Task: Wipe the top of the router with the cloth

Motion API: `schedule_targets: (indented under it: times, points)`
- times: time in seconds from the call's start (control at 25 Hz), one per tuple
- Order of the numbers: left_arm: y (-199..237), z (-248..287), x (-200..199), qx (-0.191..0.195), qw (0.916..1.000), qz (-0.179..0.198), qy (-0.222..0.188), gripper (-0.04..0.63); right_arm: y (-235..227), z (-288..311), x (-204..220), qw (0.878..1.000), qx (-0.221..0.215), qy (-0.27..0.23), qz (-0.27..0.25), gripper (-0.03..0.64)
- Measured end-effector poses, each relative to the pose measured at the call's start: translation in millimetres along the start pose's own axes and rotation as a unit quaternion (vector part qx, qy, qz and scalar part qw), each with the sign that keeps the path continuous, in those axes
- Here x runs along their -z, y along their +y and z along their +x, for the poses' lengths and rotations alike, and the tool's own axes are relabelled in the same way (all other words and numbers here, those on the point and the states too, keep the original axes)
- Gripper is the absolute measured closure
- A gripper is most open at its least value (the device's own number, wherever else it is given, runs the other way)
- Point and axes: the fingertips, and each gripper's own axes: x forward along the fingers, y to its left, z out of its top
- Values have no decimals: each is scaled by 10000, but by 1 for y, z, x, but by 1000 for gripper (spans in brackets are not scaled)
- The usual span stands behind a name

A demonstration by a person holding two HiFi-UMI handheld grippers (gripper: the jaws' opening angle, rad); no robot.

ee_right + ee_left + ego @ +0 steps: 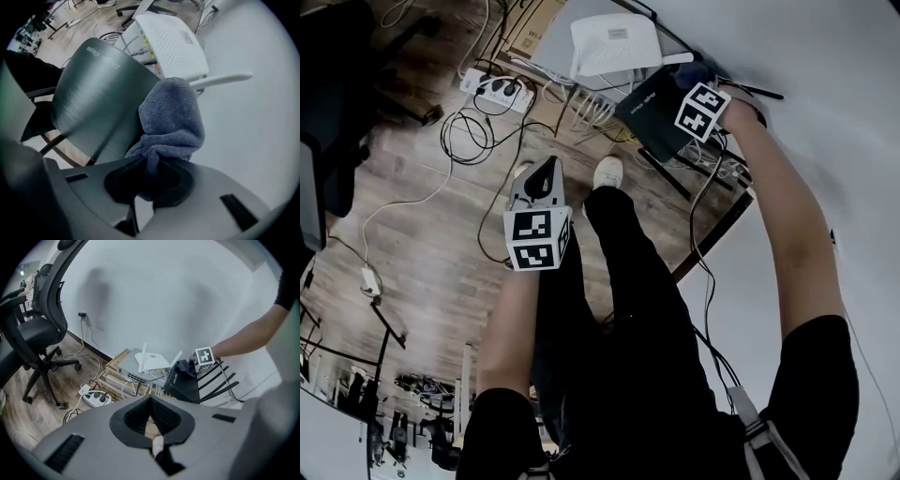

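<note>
A black router (652,114) stands tilted on its antennas by the white wall, with a white router (614,42) just beyond it. My right gripper (698,94) is shut on a grey-blue cloth (172,115). The cloth rests against the black router's top (98,89) at its far edge, close to the white router (168,44). My left gripper (546,173) hangs over the floor, well short of both routers, and its jaws are shut with nothing in them. From the left gripper view (151,400) the black router (180,383) and the cloth (185,366) sit ahead.
A white power strip (497,91) and tangled cables lie on the wood floor left of the routers. Cardboard boxes (115,369) and a network switch (129,373) sit under the white router. An office chair (37,333) stands at left. The person's shoe (607,172) is near the routers.
</note>
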Motion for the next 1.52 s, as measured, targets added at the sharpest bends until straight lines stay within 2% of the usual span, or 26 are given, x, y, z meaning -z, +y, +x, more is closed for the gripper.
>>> schedule_targets:
  times: [0.08,0.16,0.28,0.36,0.44,0.56,0.64,0.72,0.8,0.92,1.04,1.2,1.32,1.44,1.52]
  points:
    - [-1,-1,1,0,10000,1,0,601,22,2,10,9985,-490,221,-127,594]
    - [-3,-3,0,-7,10000,-1,-4,601,38,2,16,9960,-804,335,-184,594]
    - [-7,-9,-3,24,10000,32,-47,601,38,-2,17,9974,-684,195,-128,594]
    - [-10,-17,-9,52,9999,86,-114,601,27,-15,11,9986,-457,-127,238,594]
    - [-11,-29,-15,54,9998,103,-174,601,19,-39,4,9948,-333,-553,790,594]
    - [-16,-52,-36,43,9995,46,-323,601,11,-86,1,9819,-236,-1146,1487,594]
    - [-20,-70,-57,46,9989,31,-474,601,4,-123,5,9714,-20,-1492,1849,594]
    - [-21,-89,-82,42,9980,59,-634,601,-5,-163,10,9568,258,-1852,2227,594]
    - [-24,-111,-102,25,9972,59,-749,601,-6,-210,15,9371,480,-2266,2612,594]
    - [-32,-149,-127,-12,9962,53,-875,601,4,-282,24,8982,654,-2901,3236,594]
    - [-47,-182,-159,-20,9945,134,-1036,601,13,-341,34,8482,466,-3509,3939,594]
    - [-68,-224,-208,58,9906,338,-1321,601,6,-417,47,7593,403,-4327,4844,594]
    - [-86,-262,-242,91,9865,426,-1578,601,-3,-482,60,6795,437,-5012,5341,594]
    - [-106,-305,-274,80,9805,466,-1907,601,-12,-551,78,5995,614,-5776,5507,594]
    - [-121,-333,-294,66,9748,593,-2151,601,-17,-595,94,5574,873,-6177,5478,594]
